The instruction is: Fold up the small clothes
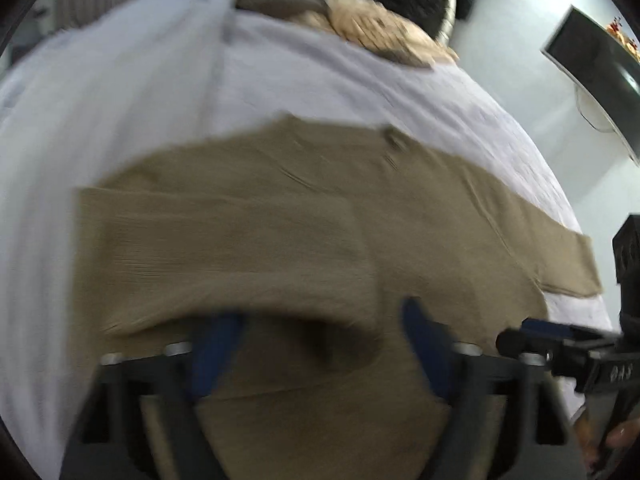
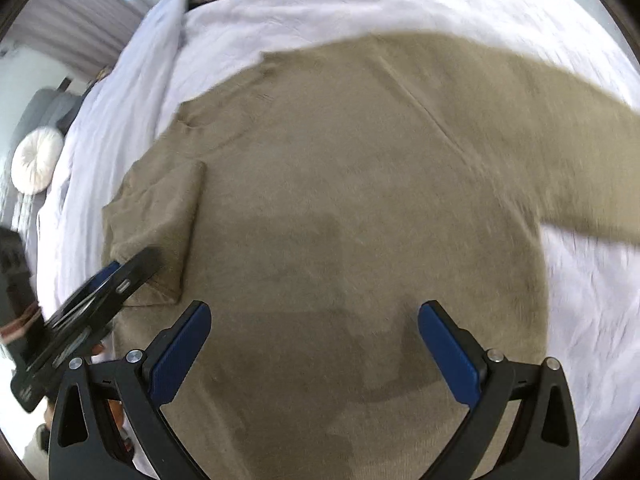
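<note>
Two grippers are hanging over one tan sweater [image 2: 360,184] that is lying flat on the pale bedsheet [image 2: 280,8], and I am working both from afar. My right gripper [image 2: 314,344] is standing with its jaws wide and nothing between the blue pads [image 2: 180,356], the knit spreading away toward twelve o'clock. One sleeve [image 2: 156,232] is already lying folded across the body at about ten o'clock; the other sleeve [image 2: 560,120] is stretching out toward two o'clock, its long axis running off to the right over the sheet. My left gripper [image 1: 320,344] is also gaping, a raised fold of cloth [image 1: 240,280] sitting just ahead of its pads, not pinched as far as the blur lets me judge. I am reckoning the outstretched sleeve is next, and the right hand is nearer to it.
</note>
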A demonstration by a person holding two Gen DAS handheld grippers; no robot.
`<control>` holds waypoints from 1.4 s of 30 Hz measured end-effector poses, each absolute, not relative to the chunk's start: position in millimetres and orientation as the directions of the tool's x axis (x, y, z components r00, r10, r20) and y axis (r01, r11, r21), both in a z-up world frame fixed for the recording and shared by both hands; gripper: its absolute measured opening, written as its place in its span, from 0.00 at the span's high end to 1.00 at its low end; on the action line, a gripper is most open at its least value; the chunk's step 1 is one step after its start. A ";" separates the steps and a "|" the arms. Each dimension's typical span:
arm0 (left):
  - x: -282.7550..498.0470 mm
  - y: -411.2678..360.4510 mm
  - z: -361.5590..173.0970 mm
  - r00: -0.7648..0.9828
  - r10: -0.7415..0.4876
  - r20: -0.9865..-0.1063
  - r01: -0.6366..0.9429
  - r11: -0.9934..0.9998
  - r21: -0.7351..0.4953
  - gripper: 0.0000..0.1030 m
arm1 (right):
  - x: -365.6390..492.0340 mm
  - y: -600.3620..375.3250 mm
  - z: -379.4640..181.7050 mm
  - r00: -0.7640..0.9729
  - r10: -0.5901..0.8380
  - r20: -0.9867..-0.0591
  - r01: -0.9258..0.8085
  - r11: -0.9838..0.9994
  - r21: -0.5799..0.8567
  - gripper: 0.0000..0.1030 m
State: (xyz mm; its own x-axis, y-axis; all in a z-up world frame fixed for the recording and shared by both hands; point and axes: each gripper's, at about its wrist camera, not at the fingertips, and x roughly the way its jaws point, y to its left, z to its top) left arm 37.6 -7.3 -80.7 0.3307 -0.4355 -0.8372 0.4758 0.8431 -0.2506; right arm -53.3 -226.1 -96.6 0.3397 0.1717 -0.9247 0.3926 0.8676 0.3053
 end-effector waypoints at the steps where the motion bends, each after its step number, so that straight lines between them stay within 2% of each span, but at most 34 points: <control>1: 38.4 1.3 -73.7 0.342 -0.431 -0.835 0.471 0.848 -0.245 0.17 | -47.0 -223.8 -92.3 0.346 0.168 -0.923 0.372 0.879 0.299 0.00; 3: 43.9 28.6 -61.3 0.381 -0.390 -0.838 0.424 0.879 -0.216 0.17 | -22.9 -200.3 -84.9 0.364 0.159 -0.918 0.287 0.918 0.273 0.00; 7: 63.1 92.5 -63.6 0.469 -0.211 -0.858 0.256 0.962 -0.097 0.17 | 4.3 -143.7 -67.8 0.399 0.113 -0.910 0.051 0.988 0.145 0.00; 11: 87.7 131.1 -95.3 0.392 -0.125 -0.911 0.139 0.987 -0.076 0.17 | 33.8 -69.8 -87.6 0.415 -0.083 -0.906 -0.188 0.966 -0.175 0.03; 12: 91.4 136.6 -104.2 0.381 -0.115 -0.918 0.122 0.990 -0.073 0.17 | 40.3 -55.9 -101.1 0.412 -0.145 -0.900 -0.231 0.938 -0.257 0.14; 13: 94.3 138.3 -112.2 0.371 -0.099 -0.923 0.114 0.992 -0.061 0.17 | 43.1 -49.2 -110.6 0.413 -0.196 -0.890 -0.255 0.913 -0.320 0.40; 14: 95.2 136.6 -117.1 0.364 -0.093 -0.927 0.114 0.992 -0.054 0.17 | 40.3 -50.1 -115.0 0.419 -0.227 -0.879 -0.266 0.895 -0.357 0.57; 15: 94.3 136.7 -121.7 0.362 -0.094 -0.928 0.120 0.991 -0.054 0.17 | 40.5 -52.4 -115.9 0.426 -0.239 -0.872 -0.265 0.889 -0.373 0.87; 16: 92.7 135.8 -124.1 0.367 -0.091 -0.926 0.122 0.991 -0.049 0.17 | 44.7 -61.4 -110.3 0.441 -0.223 -0.869 -0.230 0.908 -0.349 0.89; 18: 90.6 137.3 -126.4 0.377 -0.087 -0.922 0.132 0.990 -0.039 0.17 | 51.3 -85.2 -94.8 0.468 -0.175 -0.866 -0.131 0.955 -0.264 0.89; 20: 89.5 138.3 -127.7 0.375 -0.087 -0.923 0.136 0.990 -0.038 0.17 | 51.7 -131.0 -78.2 0.496 -0.057 -0.867 0.021 0.998 -0.053 0.88; 21: 90.9 139.2 -127.9 0.370 -0.093 -0.924 0.139 0.989 -0.044 0.17 | 49.6 -153.1 -76.0 0.503 -0.016 -0.864 0.098 0.994 0.039 0.83; 22: 92.3 140.7 -126.3 0.365 -0.106 -0.925 0.143 0.988 -0.056 0.17 | 41.7 -187.1 -78.8 0.510 0.055 -0.858 0.210 0.960 0.187 0.62; 24: 98.0 133.7 -122.2 0.355 -0.114 -0.928 0.153 0.986 -0.062 0.17 | 26.2 -230.5 -96.3 0.493 0.149 -0.857 0.366 0.858 0.360 0.34; 27: 113.0 128.5 -109.7 0.372 -0.150 -0.916 0.172 0.981 -0.091 0.17 | 2.1 -273.2 -119.8 0.498 0.245 -0.832 0.492 0.710 0.503 0.34; 31: 150.4 114.3 -114.4 0.330 -0.176 -0.928 0.201 0.973 -0.114 0.17 | -14.3 -298.9 -128.2 0.553 0.299 -0.778 0.528 0.596 0.605 0.34; 34: 171.6 96.9 -130.8 0.278 -0.164 -0.947 0.214 0.971 -0.105 0.17 | -12.3 -303.3 -124.7 0.560 0.281 -0.779 0.539 0.591 0.600 0.33; 35: 175.5 93.6 -132.1 0.274 -0.161 -0.948 0.210 0.972 -0.105 0.17 | -7.6 -302.4 -121.4 0.538 0.248 -0.806 0.547 0.624 0.558 0.33; 36: 177.4 91.6 -131.8 0.276 -0.164 -0.947 0.203 0.973 -0.109 0.23 | -1.4 -300.1 -118.5 0.503 0.199 -0.841 0.550 0.677 0.489 0.33; 38: 179.6 90.0 -129.4 0.279 -0.190 -0.941 0.199 0.970 -0.137 0.32 | 10.1 -276.3 -101.2 0.425 0.029 -0.905 0.487 0.836 0.255 0.33; 41: 182.5 87.9 -131.8 0.281 -0.181 -0.943 0.201 0.971 -0.127 0.32 | 31.8 -243.9 -88.8 0.406 -0.175 -0.897 0.321 0.946 -0.040 0.33; 42: 183.0 86.1 -132.5 0.282 -0.180 -0.942 0.202 0.971 -0.125 0.32 | 37.8 -238.7 -88.5 0.400 -0.205 -0.893 0.288 0.953 -0.090 0.34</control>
State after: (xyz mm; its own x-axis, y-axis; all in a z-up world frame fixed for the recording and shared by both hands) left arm 183.0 86.1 -132.5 0.2819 -0.1802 -0.9424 0.2019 0.9714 -0.1253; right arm 37.8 -238.7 -88.5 0.4001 -0.2055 -0.8932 0.2880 0.9534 -0.0903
